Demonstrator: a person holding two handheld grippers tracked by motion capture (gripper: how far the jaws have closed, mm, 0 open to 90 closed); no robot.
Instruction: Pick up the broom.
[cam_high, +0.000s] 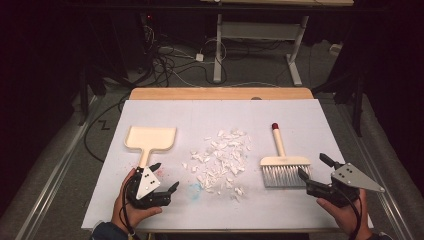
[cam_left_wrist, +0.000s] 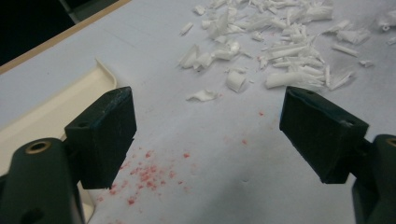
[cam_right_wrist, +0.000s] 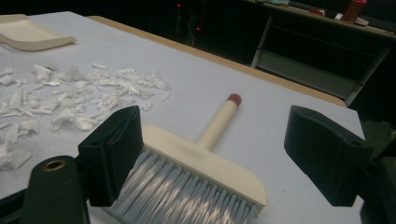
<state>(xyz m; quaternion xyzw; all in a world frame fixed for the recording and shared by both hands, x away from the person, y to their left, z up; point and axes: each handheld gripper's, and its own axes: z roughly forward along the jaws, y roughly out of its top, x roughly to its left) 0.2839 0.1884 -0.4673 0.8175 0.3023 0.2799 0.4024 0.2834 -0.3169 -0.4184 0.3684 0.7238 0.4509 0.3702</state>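
A cream dustpan (cam_high: 150, 139) lies at the table's left, its handle pointing toward me; its edge also shows in the left gripper view (cam_left_wrist: 56, 105). White paper scraps (cam_high: 221, 159) are heaped in the middle (cam_left_wrist: 275, 51) (cam_right_wrist: 70, 98). A cream hand brush (cam_high: 282, 165) with grey bristles and a red-tipped handle lies at the right (cam_right_wrist: 205, 163). My left gripper (cam_high: 164, 176) is open just below the dustpan handle, nothing between its jaws (cam_left_wrist: 208, 135). My right gripper (cam_high: 315, 167) is open beside the brush bristles, its jaws standing on either side of the brush head (cam_right_wrist: 210, 149).
A light grey sheet (cam_high: 200, 115) covers the wooden table (cam_high: 220, 93). Red and blue specks (cam_high: 192, 189) stain the sheet near the left gripper (cam_left_wrist: 144, 175). Beyond the table stand a white desk frame (cam_high: 260, 45) and floor cables (cam_high: 175, 65).
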